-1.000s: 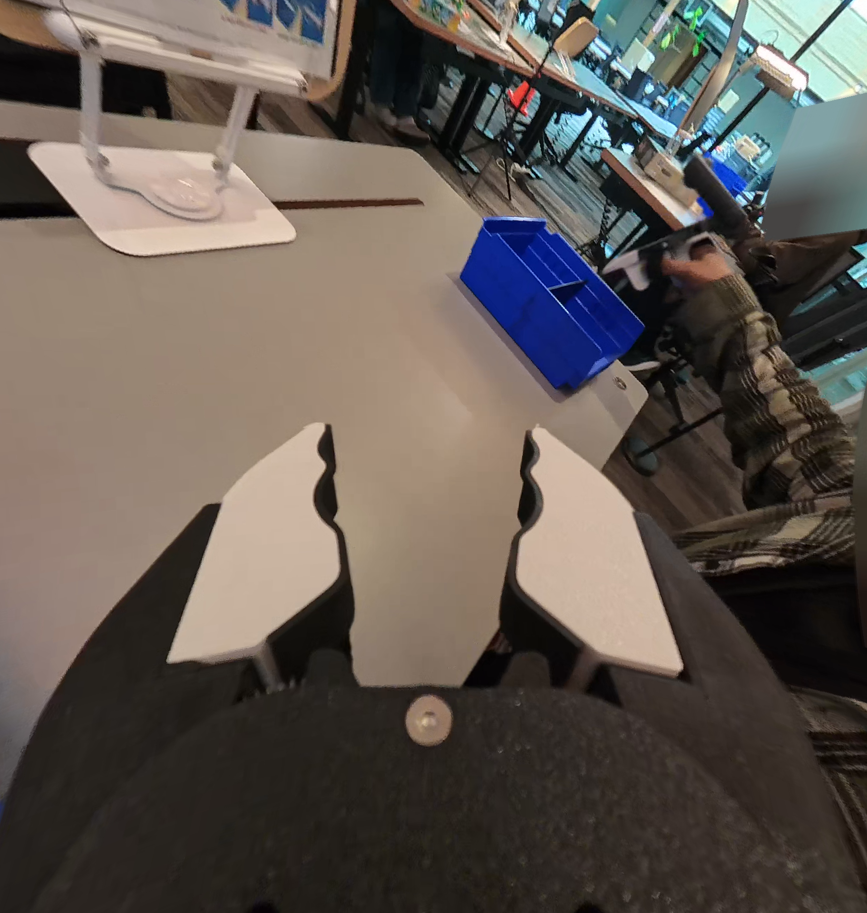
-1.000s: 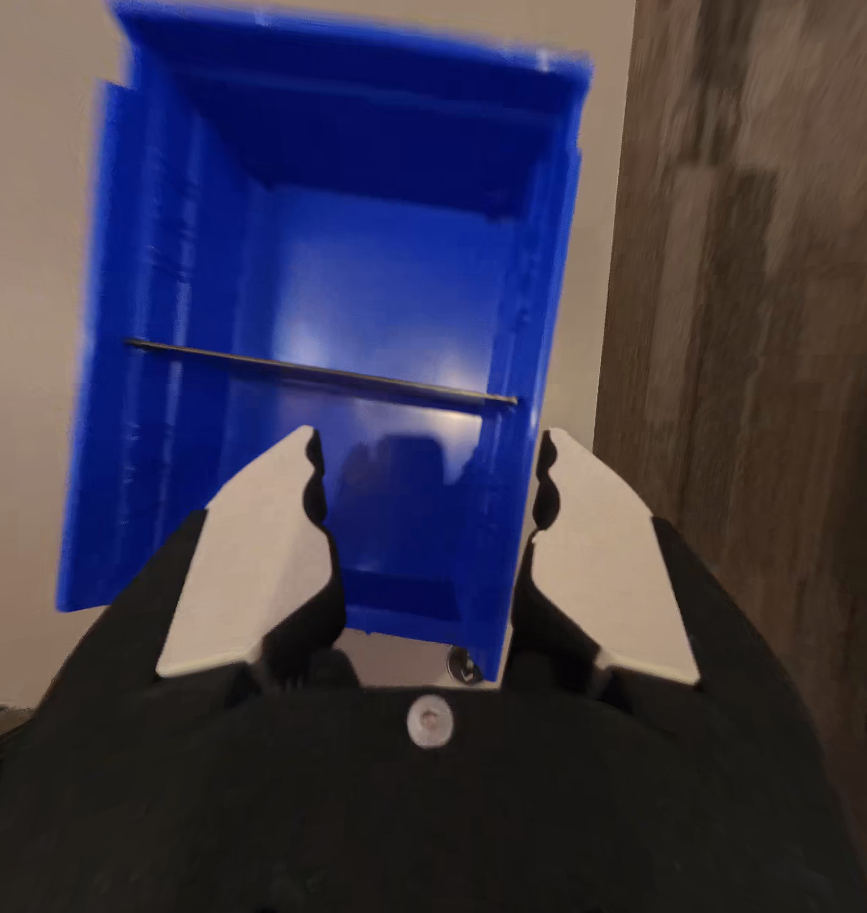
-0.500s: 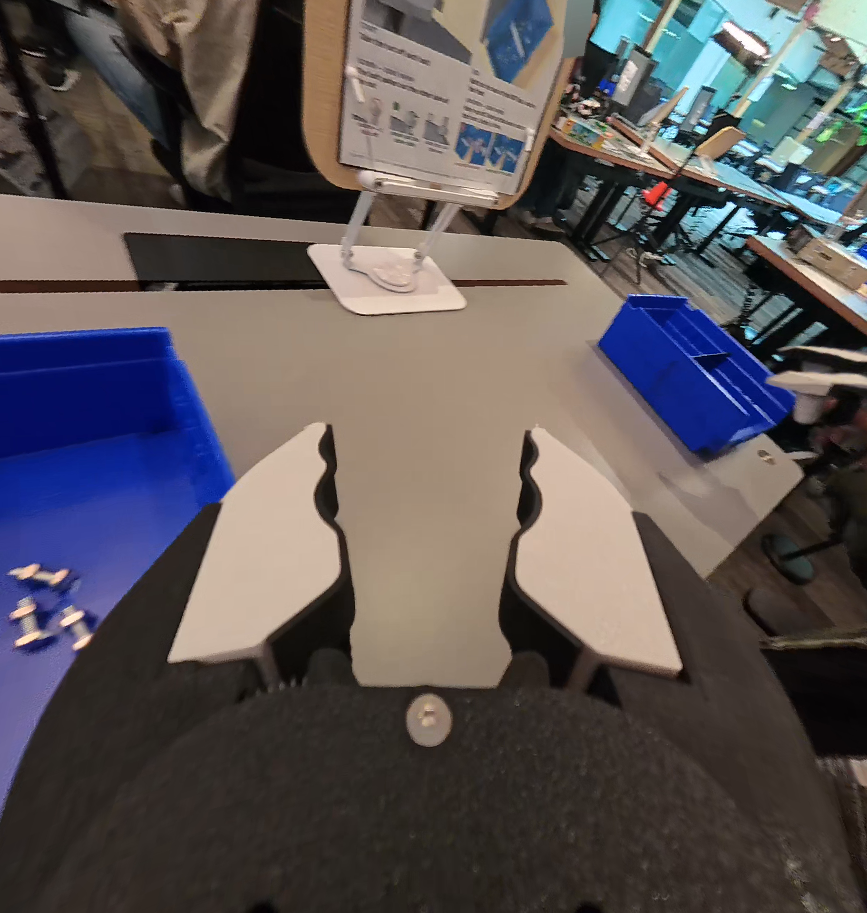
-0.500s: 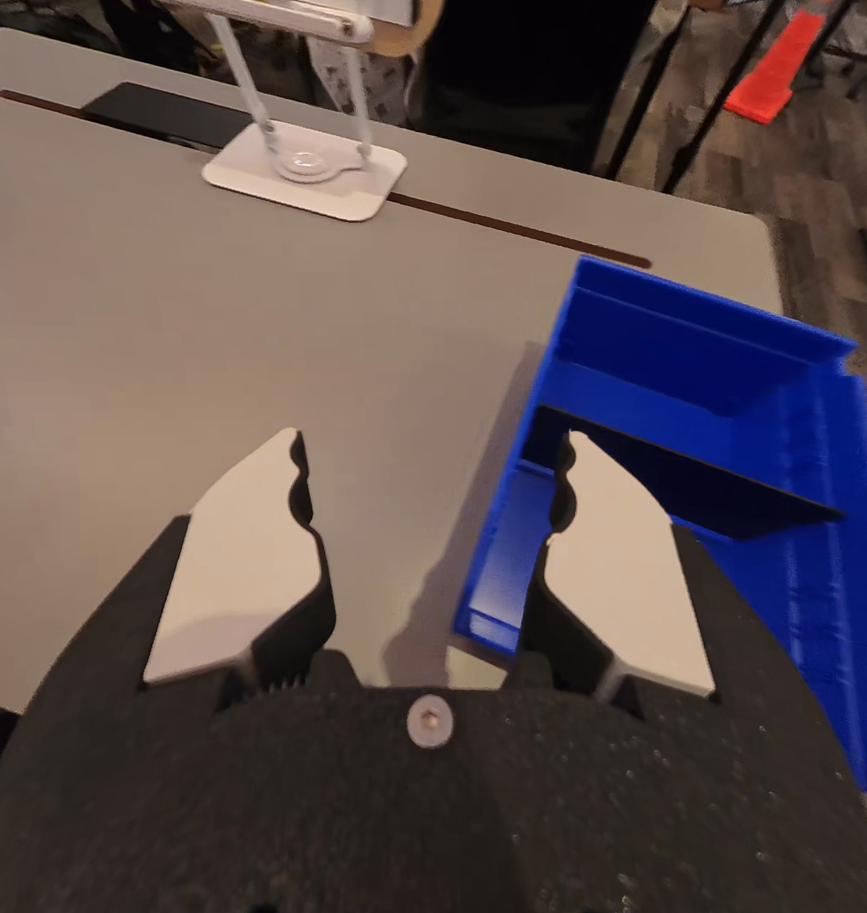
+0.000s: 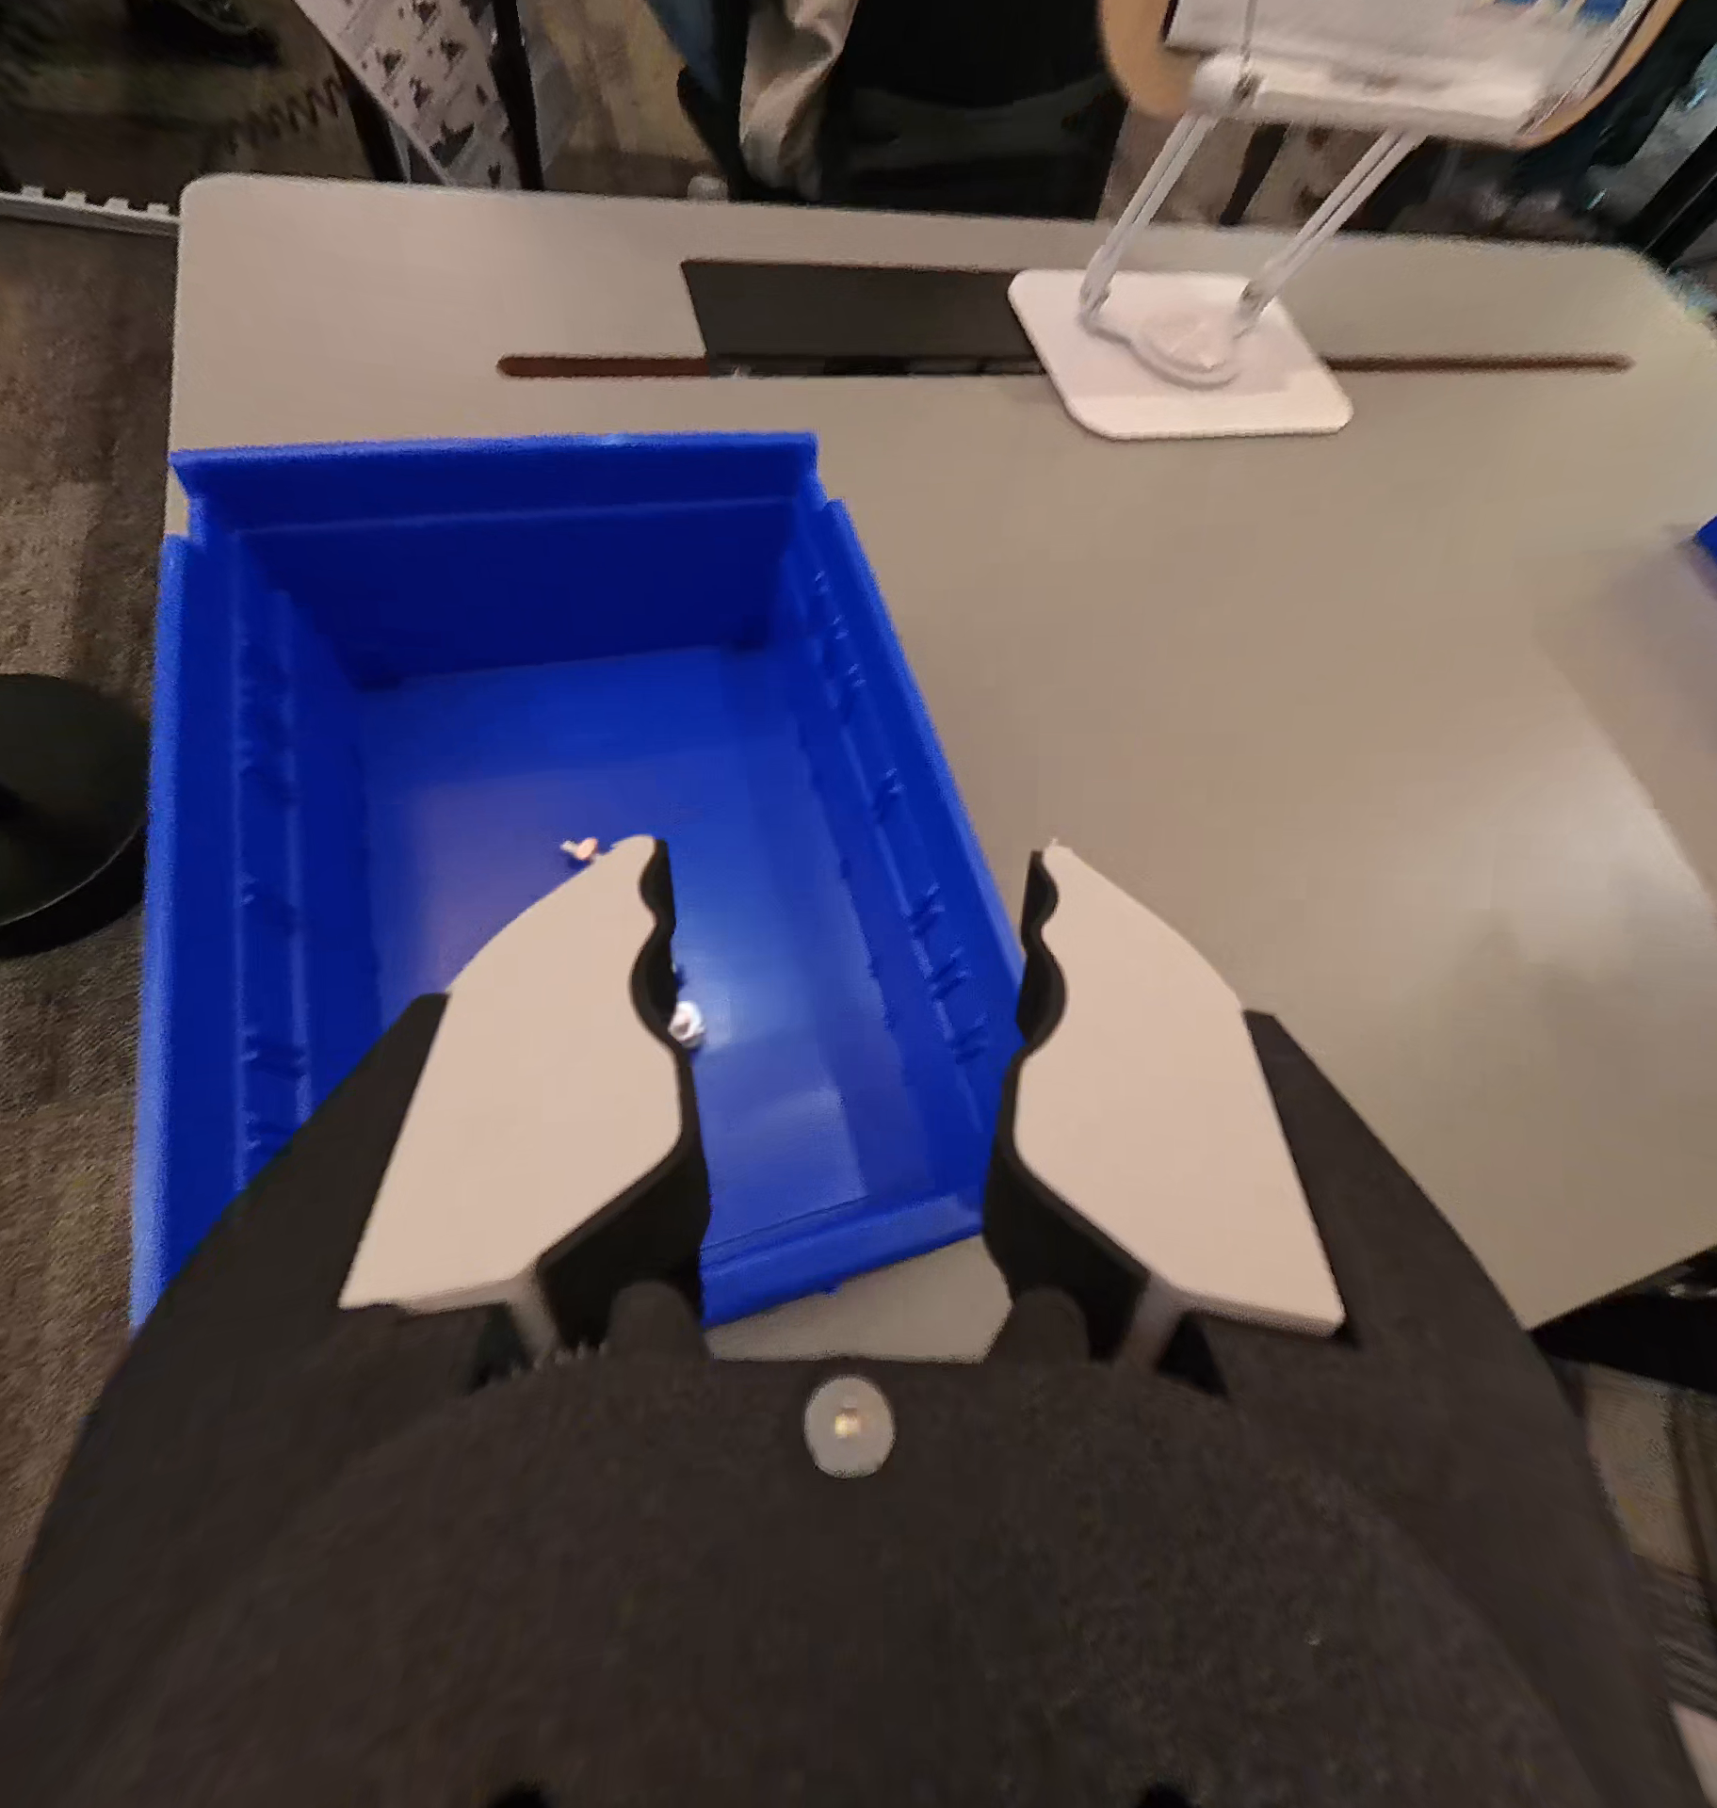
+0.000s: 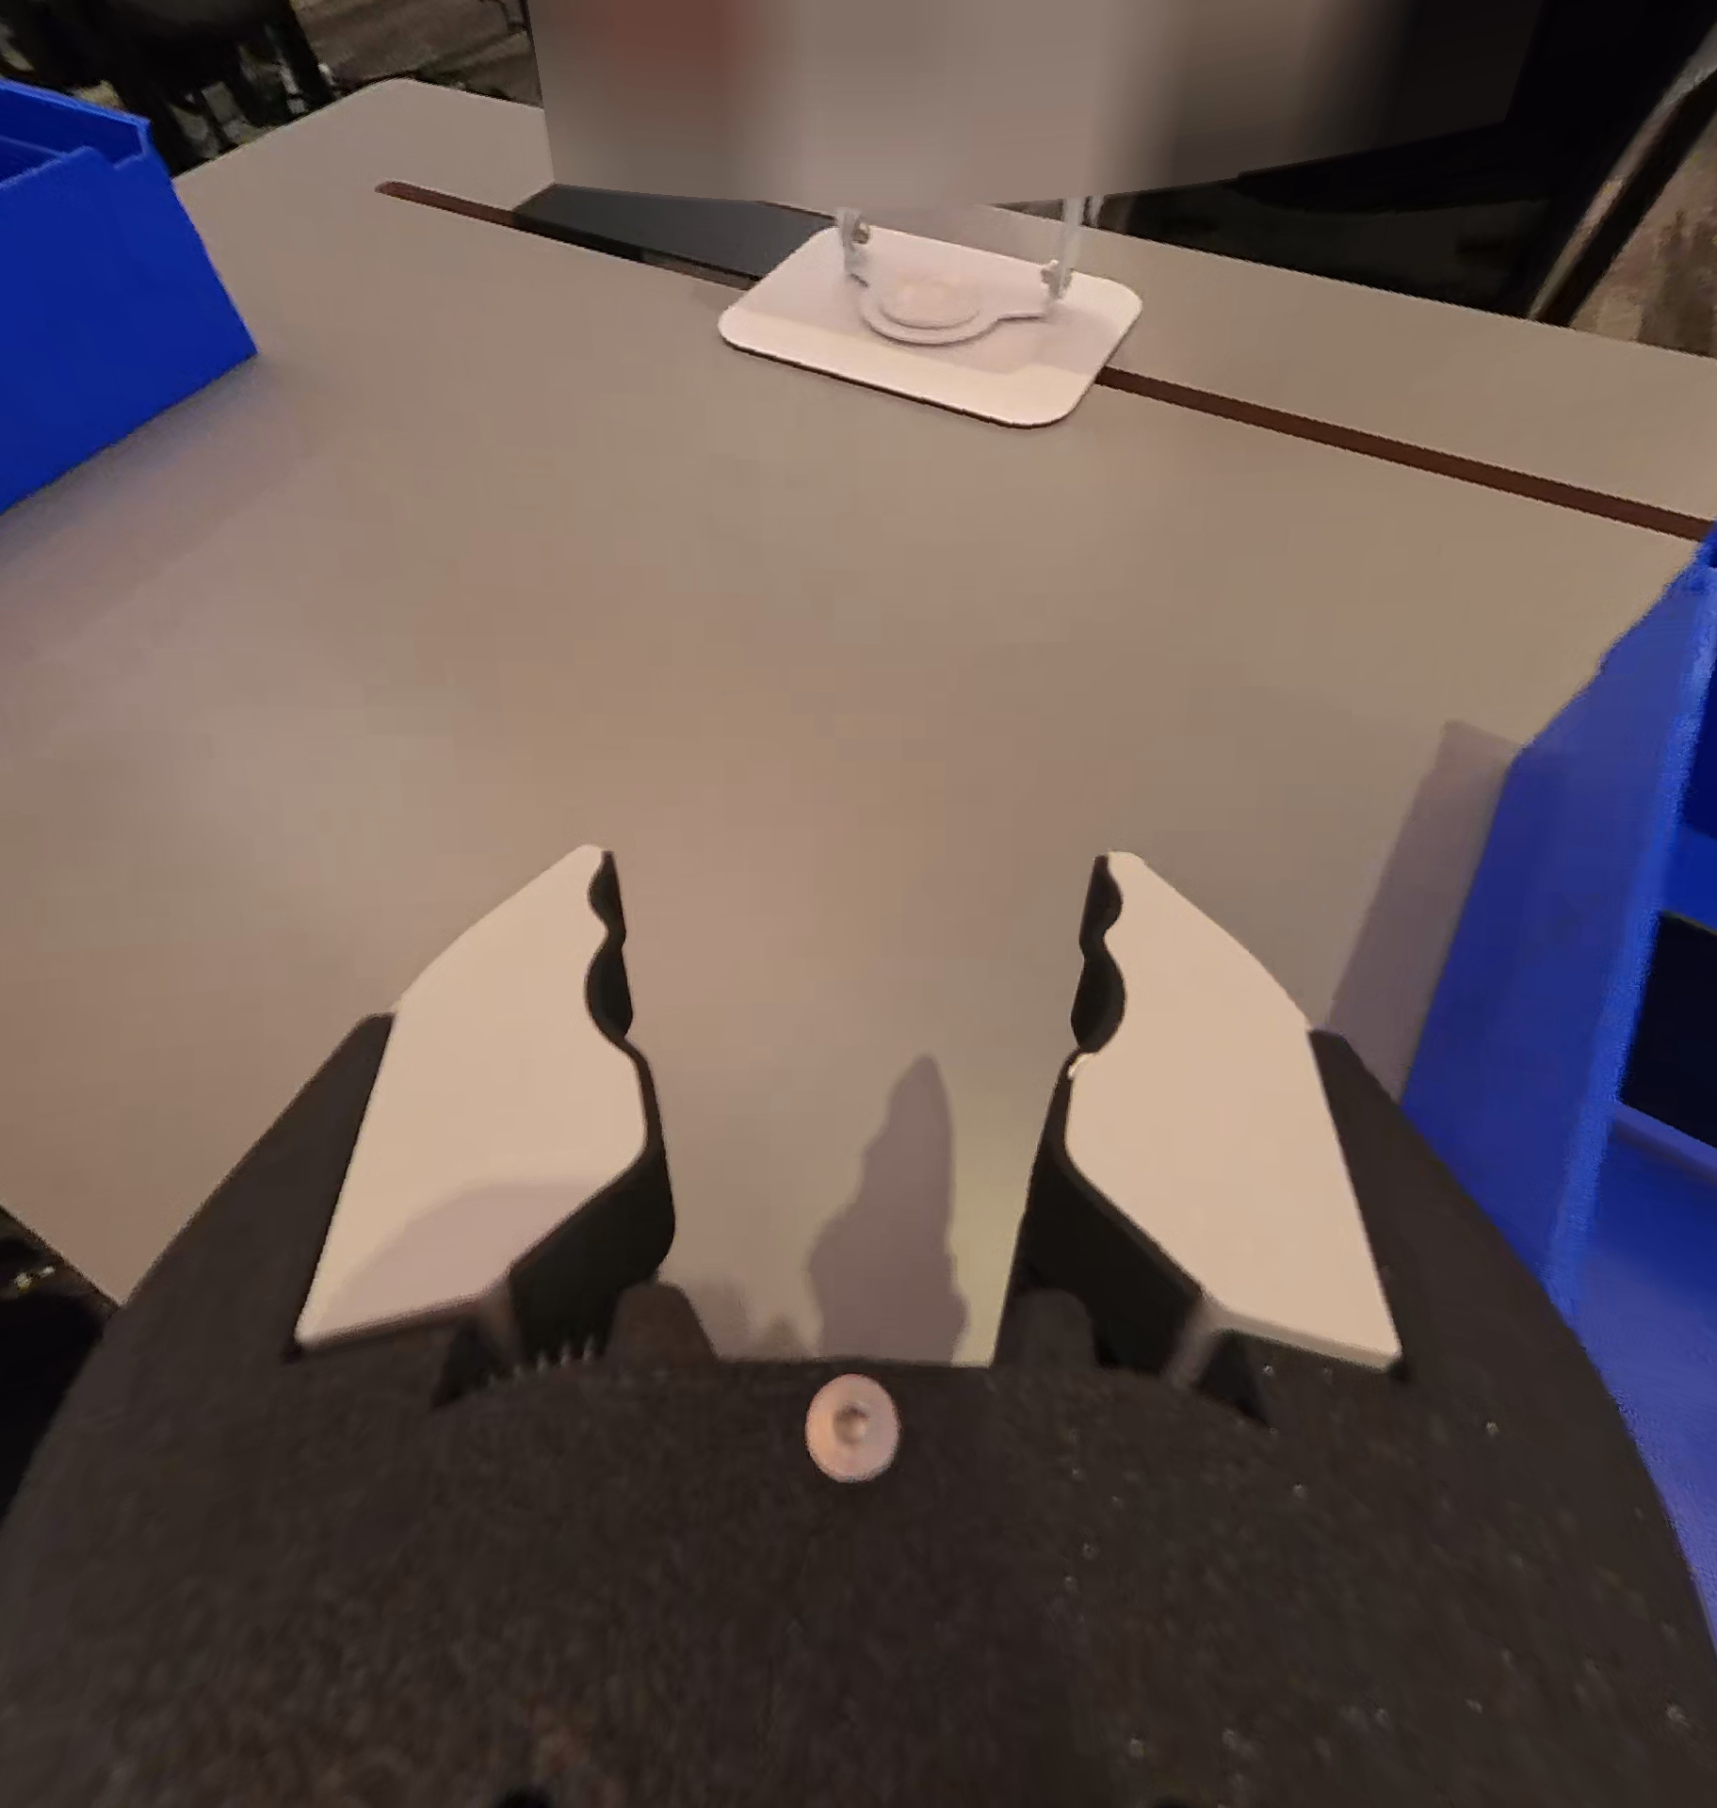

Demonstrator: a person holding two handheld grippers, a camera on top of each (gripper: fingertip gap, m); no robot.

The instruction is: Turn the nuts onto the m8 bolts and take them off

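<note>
Bolts point(image 5: 683, 1022), small bright metal pieces with nuts too blurred to tell apart, lie loose on the floor of the blue bin point(image 5: 561, 470) at centre left of the left wrist view, one just beside the left finger point(image 5: 541, 1027) and another point(image 5: 577, 849) by its tip. The left gripper point(image 5: 844, 861) hangs over that bin with jaws wide apart and nothing between them, seemingly placed to reach down for one. Its fingers are flat pale plates with wavy black inner pads, a shape that probably suits round shanks. The right gripper point(image 6: 849, 861), likewise wide open and bare, points along the smooth grey worktop point(image 6: 835, 636) in mid frame, well apart from a second, divided blue bin point(image 6: 1617, 881) at the right edge. Both bins are rigid ribbed plastic, deep enough to stop parts rolling. A white stand point(image 6: 932, 323) sits at upper centre.
</note>
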